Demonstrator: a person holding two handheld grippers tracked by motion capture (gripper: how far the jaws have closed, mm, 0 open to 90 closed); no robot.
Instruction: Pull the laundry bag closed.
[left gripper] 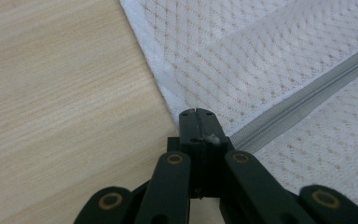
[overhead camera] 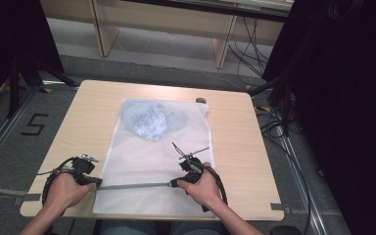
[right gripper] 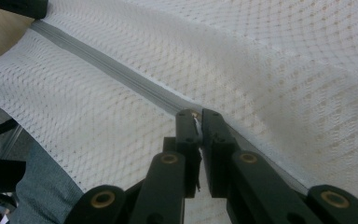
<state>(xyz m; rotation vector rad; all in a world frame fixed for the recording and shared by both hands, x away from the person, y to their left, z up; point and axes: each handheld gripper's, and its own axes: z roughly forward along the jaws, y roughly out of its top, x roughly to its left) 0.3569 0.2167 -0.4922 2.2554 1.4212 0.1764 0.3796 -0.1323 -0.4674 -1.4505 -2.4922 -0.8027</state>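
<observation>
**Count on the table: one bag, two grippers**

One white mesh laundry bag [overhead camera: 152, 161] lies on one wooden table [overhead camera: 235, 147]. One grey zipper [overhead camera: 134, 185] crosses it near 6 o'clock. One bundle of pale cloth [overhead camera: 149, 120], possibly more than one garment, sits inside toward 12 o'clock. Two grippers: left gripper [overhead camera: 97, 181] at 8 o'clock, right gripper [overhead camera: 172, 184] at 5 o'clock. One small round object [overhead camera: 201, 100] at 1 o'clock.

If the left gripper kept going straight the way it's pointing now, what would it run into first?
Probably more of the white mesh bag: the left gripper, shut at the bag's edge by the grey zipper, points across the mesh.
</observation>
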